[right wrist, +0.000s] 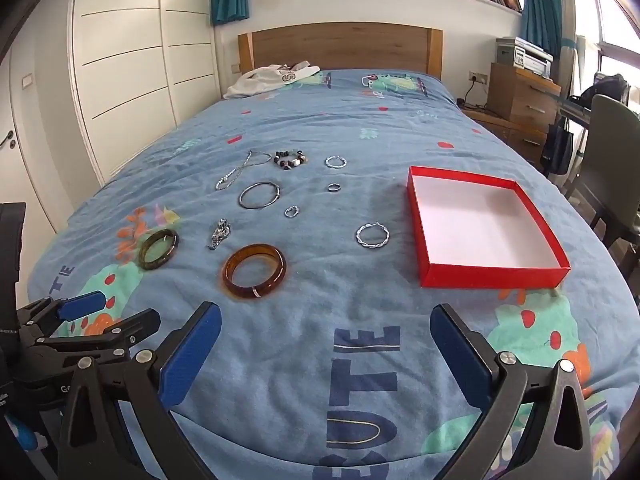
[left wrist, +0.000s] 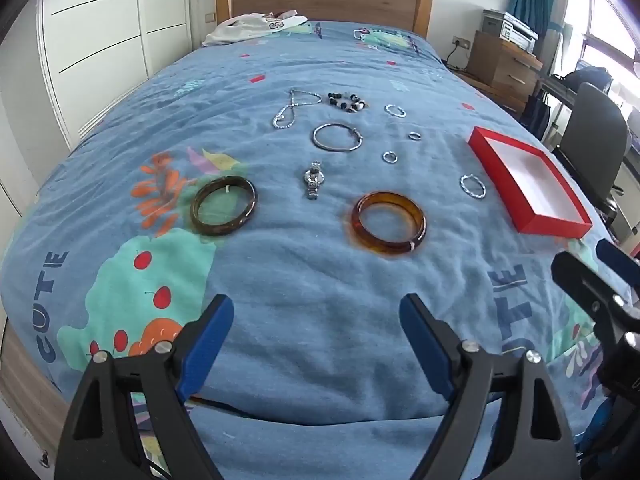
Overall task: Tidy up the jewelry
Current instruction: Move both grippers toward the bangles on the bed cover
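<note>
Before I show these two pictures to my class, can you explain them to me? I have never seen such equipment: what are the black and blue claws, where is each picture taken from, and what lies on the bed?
There is no robot here. A person holds a two-finger gripper in each hand, and each carries a wide-angle camera looking along its fingers. One picture comes from the left gripper, the other from the right gripper. Both are open and hold nothing.

On the blue bedspread lies jewelry: an amber bangle, a dark green bangle, a watch, a thin silver bangle, a chain necklace, a beaded bracelet and several small silver rings and hoops. To the right stands an open red box, white inside, with nothing in it.
</note>
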The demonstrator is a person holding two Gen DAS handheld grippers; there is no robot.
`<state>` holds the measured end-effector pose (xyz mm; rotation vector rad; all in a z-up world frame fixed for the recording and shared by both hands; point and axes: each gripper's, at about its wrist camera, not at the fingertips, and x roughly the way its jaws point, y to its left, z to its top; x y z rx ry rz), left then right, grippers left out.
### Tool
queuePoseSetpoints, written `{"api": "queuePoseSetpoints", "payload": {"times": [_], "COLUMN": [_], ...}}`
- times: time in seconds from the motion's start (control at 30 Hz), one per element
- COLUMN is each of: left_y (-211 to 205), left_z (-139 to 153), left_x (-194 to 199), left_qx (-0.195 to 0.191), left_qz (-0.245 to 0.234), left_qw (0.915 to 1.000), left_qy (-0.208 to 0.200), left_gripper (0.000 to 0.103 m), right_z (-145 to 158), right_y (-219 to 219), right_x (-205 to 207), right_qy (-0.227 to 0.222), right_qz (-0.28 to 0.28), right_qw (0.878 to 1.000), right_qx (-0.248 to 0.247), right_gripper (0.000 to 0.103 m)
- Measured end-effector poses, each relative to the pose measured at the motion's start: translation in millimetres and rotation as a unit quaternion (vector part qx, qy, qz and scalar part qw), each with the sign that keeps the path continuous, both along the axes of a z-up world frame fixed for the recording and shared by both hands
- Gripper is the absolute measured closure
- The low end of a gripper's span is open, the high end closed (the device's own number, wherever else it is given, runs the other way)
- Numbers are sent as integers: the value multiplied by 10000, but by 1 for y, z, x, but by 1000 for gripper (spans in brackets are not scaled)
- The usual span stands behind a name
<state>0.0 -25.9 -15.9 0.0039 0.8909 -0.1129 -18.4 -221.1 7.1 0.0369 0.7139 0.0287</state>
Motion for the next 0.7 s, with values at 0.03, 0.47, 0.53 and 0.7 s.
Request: {"api": "queuePoseSetpoints", "payload": {"times": [0.03,0.47,0.53,0.7], "left_y": [0,-4,-5,-5], "left_z": [-1,-9,-10,-11], "left_x": [0,3,4,4], "left_qx": [-1,-81,-57,-40], "left_qz": [-5,-37,-38,-37], "left_qw": [10000,9999,9999,9999], "left_qy": [11,135,146,136], "left_gripper": [18,18,18,18], "right_z": [-1,-4,-6,-9], "right_y": [0,2,2,6], "right_x": [0,3,4,5], "right_qy": [-6,98,149,152], "right_qz": [0,360,422,420], "right_qw": [10000,9990,9986,9987], "right_qx": [5,228,287,253], "right_gripper": [1,13,19,19]}}
